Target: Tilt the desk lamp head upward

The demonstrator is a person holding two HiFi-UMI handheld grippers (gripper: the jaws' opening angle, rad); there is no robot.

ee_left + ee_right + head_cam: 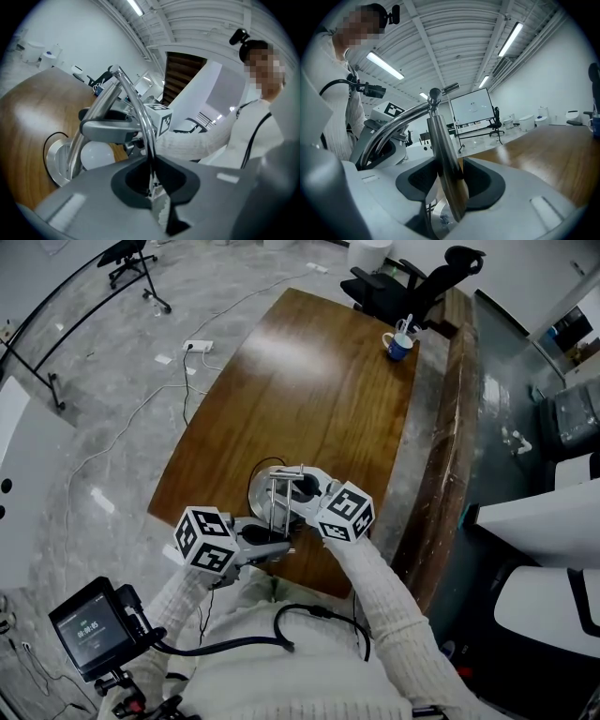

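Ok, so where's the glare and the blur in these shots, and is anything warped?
Head view: a pale glare patch on the wooden desk, edges bowed by the wide lens. Left gripper view: black rounded corners, the left gripper soft close up, the lamp head sharper. Right gripper view: bright ceiling strip lights, highlights streaking the chrome lamp post, beams curved.

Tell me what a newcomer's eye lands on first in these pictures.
The chrome desk lamp at the near edge of the wooden desk, gripped twice: the left gripper has its fingers shut on the thin curved arm, the right gripper on the thick upright post. Far off, a mug stands alone at the desk's far corner, by a black chair.
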